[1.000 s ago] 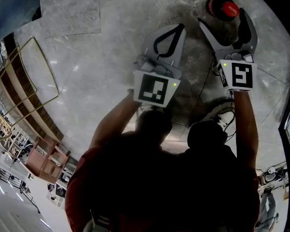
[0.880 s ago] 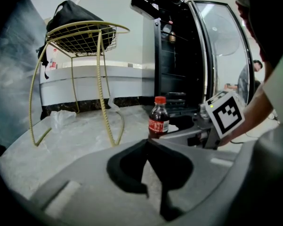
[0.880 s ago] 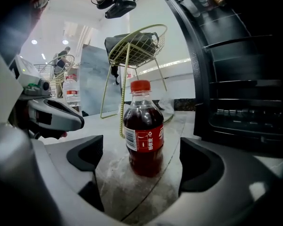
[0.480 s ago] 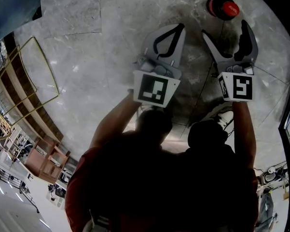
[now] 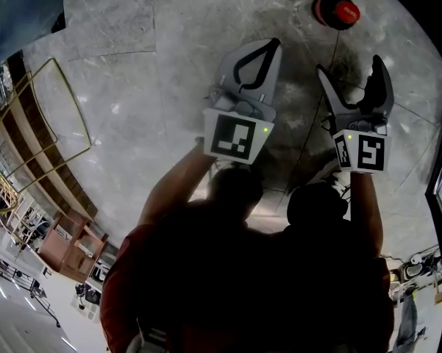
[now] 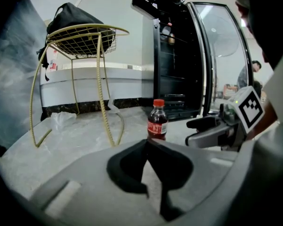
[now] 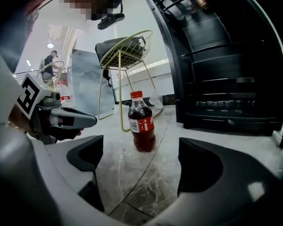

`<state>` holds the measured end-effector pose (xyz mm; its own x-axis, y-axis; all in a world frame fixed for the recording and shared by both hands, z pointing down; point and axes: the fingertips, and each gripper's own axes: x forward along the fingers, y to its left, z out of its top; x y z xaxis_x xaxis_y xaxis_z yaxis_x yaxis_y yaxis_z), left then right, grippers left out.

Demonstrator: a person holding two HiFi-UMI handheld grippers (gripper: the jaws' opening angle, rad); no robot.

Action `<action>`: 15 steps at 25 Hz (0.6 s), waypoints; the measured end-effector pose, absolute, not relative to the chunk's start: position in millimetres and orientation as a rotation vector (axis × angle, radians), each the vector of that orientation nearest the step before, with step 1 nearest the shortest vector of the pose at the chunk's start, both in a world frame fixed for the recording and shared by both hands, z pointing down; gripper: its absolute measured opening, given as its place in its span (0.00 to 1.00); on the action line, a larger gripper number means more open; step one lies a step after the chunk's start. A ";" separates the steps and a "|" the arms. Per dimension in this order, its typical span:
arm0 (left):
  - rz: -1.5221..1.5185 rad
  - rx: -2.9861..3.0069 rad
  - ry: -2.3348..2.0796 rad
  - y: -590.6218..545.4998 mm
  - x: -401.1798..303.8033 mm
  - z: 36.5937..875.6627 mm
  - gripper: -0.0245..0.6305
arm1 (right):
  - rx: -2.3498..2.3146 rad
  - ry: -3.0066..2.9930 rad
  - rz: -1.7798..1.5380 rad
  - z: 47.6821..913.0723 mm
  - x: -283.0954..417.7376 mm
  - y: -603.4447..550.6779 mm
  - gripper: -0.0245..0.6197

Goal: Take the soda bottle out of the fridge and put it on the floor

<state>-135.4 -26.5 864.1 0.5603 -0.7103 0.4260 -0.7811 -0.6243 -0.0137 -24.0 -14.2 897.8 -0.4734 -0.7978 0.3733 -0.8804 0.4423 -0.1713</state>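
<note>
Moved: right claw [image 5: 349, 68] back off soda bottle [image 5: 336, 11], released.
Bottle: red-capped, upright on marbled floor [image 5: 132, 101], ahead.
Left claw [image 5: 263, 48]: clenched.

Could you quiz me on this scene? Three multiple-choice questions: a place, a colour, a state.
1. Where is the soda bottle? A) on a fridge shelf B) on the floor C) in a basket
2. What colour is its cap? A) red B) blue C) white
3. The right hand-held gripper is: A) shut on the bottle B) open and empty C) shut and empty
Answers: 1 B, it stands upright there; 2 A, red in every view; 3 B, jaws apart, bottle beyond them.
</note>
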 end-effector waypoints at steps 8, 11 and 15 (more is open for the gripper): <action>0.594 2.620 -1.256 -22.9 -133.0 862.9 0.04 | 1.455 -2.462 0.440 891.2 -26.5 -14.6 0.80; 0.582 2.623 -1.264 -24.1 -133.7 860.8 0.04 | 1.462 -2.458 0.430 888.7 -25.9 -15.9 0.78; 0.579 2.622 -1.268 -24.5 -134.9 860.2 0.04 | 1.472 -2.454 0.413 885.7 -24.0 -16.1 0.67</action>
<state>-134.9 -24.5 860.2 0.5626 -0.7150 0.4149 -0.7817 -0.6235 -0.0143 -24.0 -16.1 885.7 -0.4585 -0.8154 0.3535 -0.8861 0.4496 -0.1122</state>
